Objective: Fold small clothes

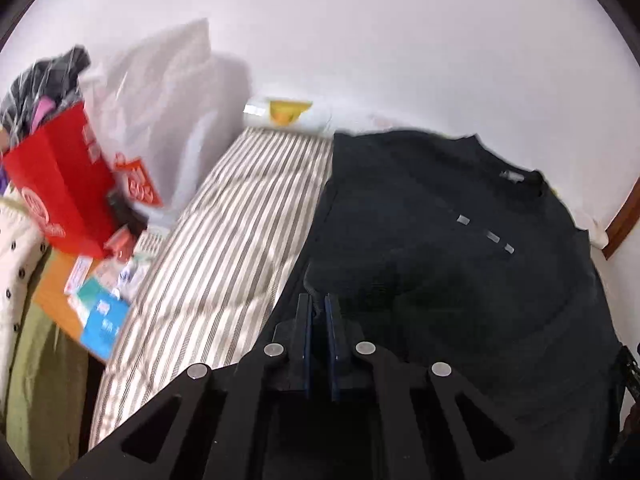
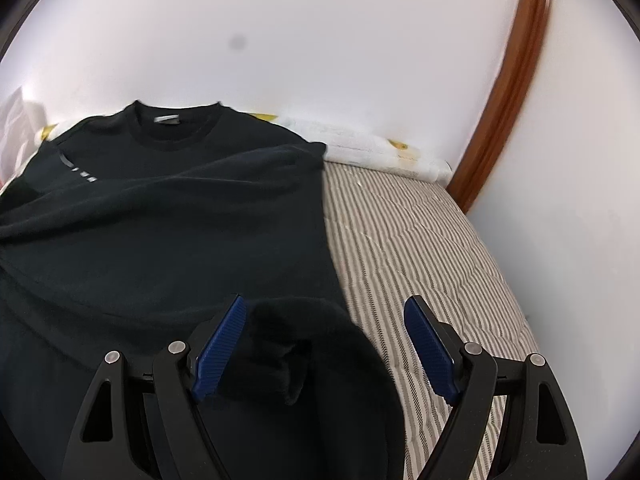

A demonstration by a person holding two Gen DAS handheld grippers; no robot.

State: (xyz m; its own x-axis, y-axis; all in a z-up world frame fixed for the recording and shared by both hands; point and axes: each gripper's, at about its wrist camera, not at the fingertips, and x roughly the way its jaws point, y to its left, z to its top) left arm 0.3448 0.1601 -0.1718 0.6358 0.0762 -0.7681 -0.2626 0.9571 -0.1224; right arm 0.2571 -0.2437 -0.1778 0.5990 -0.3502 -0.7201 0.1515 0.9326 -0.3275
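Note:
A black T-shirt [image 1: 448,264] lies face up on a grey-and-white striped mattress [image 1: 224,248], collar toward the wall. My left gripper [image 1: 319,300] is shut on a pinch of the shirt's left edge. In the right wrist view the T-shirt [image 2: 168,232] covers the left half of the striped mattress [image 2: 420,240], with its right side folded in over the body. My right gripper [image 2: 325,312] is open, and a bunched fold of the shirt's fabric [image 2: 304,344] lies between its blue pads [image 2: 224,344].
A red paper bag [image 1: 64,188] with dark clothes, a white plastic bag [image 1: 168,112] and several small packets [image 1: 104,300] crowd the mattress's left side. A white wall runs behind. A brown wooden frame [image 2: 508,92] stands at the right.

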